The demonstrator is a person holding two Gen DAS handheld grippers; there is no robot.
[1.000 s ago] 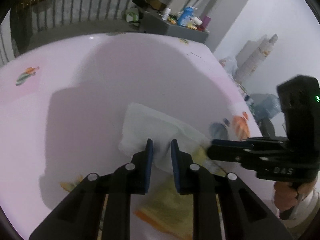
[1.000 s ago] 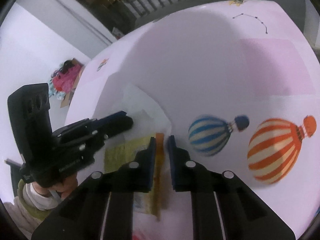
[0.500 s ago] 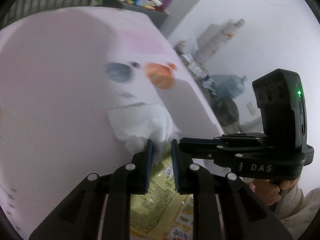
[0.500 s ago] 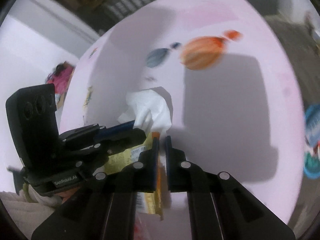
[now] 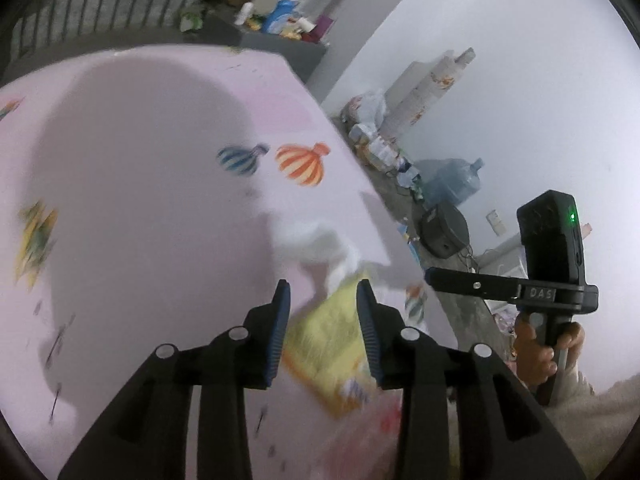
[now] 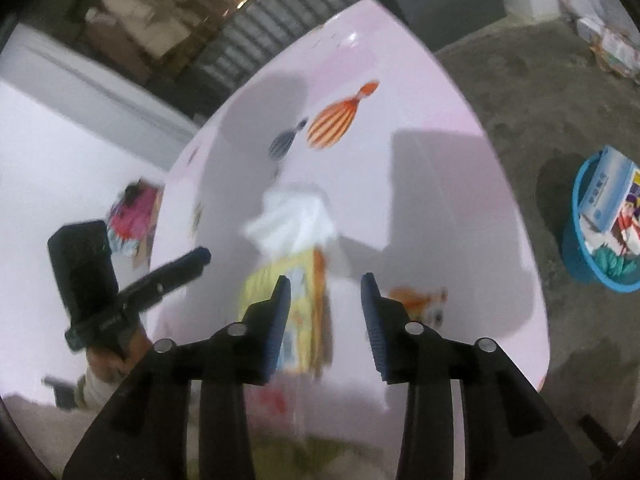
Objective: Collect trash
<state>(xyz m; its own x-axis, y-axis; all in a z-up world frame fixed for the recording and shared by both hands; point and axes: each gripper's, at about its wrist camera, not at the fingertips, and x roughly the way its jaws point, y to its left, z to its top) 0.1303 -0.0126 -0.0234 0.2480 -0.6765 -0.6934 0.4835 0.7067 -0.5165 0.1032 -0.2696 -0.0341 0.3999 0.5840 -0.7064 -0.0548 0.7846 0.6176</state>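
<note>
The left gripper has just been parting its fingers, which now stand apart with the blurred yellow wrapper seen between them, untouched by the pads. The right gripper has likewise just been spreading its fingers; the wrapper shows beside its left finger, gripped by neither. Just beyond the wrapper is a crumpled white tissue, near the counter's right edge. Only the left wrist view shows a second yellow scrap near the counter's left edge, a blue water jug on the floor, and the letters "DAS" on the right gripper's body. Only the right wrist view shows a blue basket of refuse on the floor beyond the right edge. The counter is pink, printed with striped balloons; railings stand behind it.
</note>
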